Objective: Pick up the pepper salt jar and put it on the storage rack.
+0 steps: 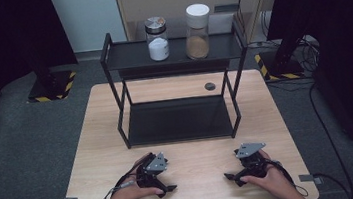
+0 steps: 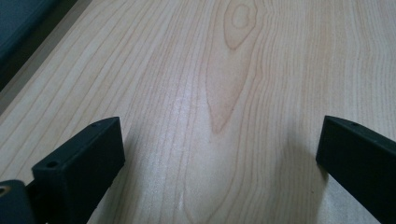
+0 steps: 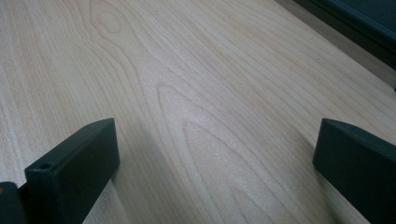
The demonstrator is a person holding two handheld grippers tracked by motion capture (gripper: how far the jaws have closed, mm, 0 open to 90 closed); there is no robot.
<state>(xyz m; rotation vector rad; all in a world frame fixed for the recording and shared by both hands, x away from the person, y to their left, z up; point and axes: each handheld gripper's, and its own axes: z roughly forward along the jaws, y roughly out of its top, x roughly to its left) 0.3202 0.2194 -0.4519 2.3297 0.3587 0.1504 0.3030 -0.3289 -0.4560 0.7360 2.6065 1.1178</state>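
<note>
Resting low in the frame, your left gripper and right gripper sit spread wide and empty. Upper centre, the white-powder jar and brown-powder jar stand on the rack; probably smooth, breakable, so grip mid-body.

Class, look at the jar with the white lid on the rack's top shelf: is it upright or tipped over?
Upright. The jar with the white lid stands on its base on the top shelf, lid uppermost, brown contents settled at the bottom.
</note>
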